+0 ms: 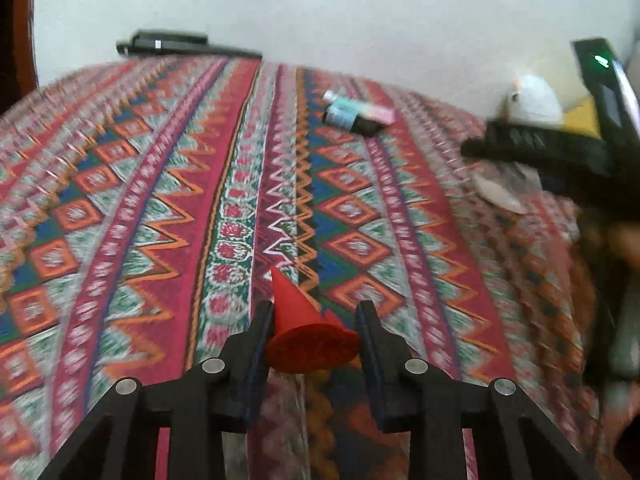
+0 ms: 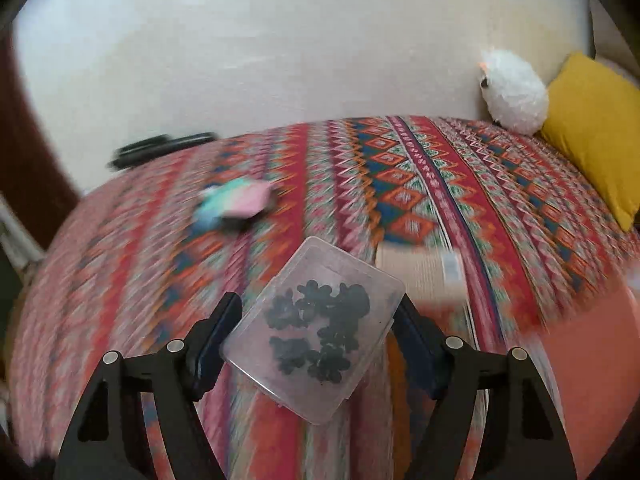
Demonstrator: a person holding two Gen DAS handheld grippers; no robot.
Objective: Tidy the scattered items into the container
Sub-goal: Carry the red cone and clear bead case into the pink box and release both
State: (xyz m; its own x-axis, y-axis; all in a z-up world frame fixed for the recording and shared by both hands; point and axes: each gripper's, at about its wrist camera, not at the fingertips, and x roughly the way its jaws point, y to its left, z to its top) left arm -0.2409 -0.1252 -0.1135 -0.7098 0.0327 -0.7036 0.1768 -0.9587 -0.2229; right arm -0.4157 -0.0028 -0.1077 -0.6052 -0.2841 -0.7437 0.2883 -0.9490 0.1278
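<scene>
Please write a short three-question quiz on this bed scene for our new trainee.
1. True or false: the left tool has a red plastic cone between its fingers.
2. What does the right tool hold? A) a yellow cushion B) a clear plastic box of small dark pieces C) a white plush toy
3. Fill in: the fluffy white plush toy rests beside the ____ cushion on the patterned bedspread.

Key: 1 true; 2 B, the clear plastic box; 3 yellow.
</scene>
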